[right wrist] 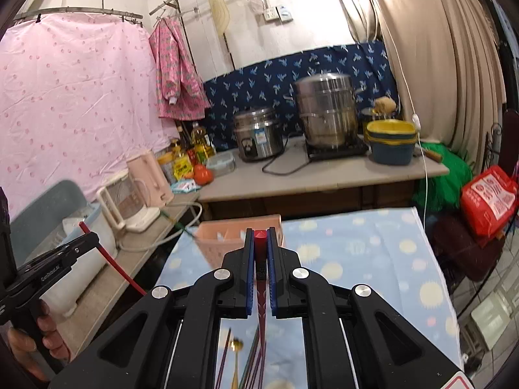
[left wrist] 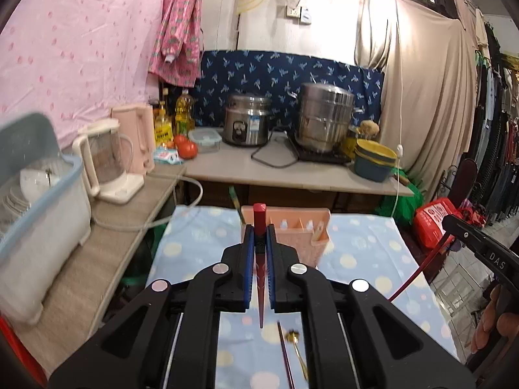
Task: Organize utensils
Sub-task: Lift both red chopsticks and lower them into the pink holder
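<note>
The left hand-held gripper [left wrist: 259,236] is closed on one red chopstick [left wrist: 259,223]. The right hand-held gripper [right wrist: 259,243] pinches another red chopstick [right wrist: 259,236]. Both are up in the air, near the pink holder [left wrist: 301,236] at the far edge of the desk [left wrist: 373,259]. A gold spoon [left wrist: 296,343] and a purple chopstick [left wrist: 285,353] lie at the near edge, so most of the job looks left to do.

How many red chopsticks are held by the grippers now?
2: one red chopstick in the left gripper, another red chopstick in the right gripper. More utensils lie below, partly hidden.
</note>
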Demonstrator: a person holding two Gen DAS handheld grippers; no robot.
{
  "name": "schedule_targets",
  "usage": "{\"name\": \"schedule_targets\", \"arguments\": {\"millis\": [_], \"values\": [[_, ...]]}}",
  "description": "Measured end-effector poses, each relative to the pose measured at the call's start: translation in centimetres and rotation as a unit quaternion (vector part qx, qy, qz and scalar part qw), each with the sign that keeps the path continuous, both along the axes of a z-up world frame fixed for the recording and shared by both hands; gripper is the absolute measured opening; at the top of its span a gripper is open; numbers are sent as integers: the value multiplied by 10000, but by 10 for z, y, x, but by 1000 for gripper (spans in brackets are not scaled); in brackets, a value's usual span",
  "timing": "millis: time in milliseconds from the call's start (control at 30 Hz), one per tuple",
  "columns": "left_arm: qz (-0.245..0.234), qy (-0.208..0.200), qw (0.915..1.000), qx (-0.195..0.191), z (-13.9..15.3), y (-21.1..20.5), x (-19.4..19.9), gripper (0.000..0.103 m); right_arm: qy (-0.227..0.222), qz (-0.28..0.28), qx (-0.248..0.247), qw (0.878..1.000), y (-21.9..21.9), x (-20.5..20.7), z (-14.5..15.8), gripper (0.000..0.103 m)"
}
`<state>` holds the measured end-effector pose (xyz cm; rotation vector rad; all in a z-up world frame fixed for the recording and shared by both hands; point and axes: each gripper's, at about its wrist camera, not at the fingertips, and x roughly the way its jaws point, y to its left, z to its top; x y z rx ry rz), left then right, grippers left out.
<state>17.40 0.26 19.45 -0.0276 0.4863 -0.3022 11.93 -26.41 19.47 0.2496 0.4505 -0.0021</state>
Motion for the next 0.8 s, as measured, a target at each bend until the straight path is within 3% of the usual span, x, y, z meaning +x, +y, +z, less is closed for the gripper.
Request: {"name": "schedule_targets", "arguments": {"millis": [233, 433, 600, 800], "values": [[2, -426, 9991, -80, 43, -17, 57, 7, -331, -64, -179, 9993, -1, 69, 35, 7], [64, -617, 9980, -135, 60, -29, 104, 7, -368, -165, -214, 9990, -4, 126, 43, 7], [100, -462, 9988, -103, 46, -35, 141, 7, -278, -174, -131, 9994, -6, 164, 32, 7], [122, -88, 9999, -23, 9, -37, 172, 7, 92, -82, -128, 9998, 0, 198, -7, 7]]}}
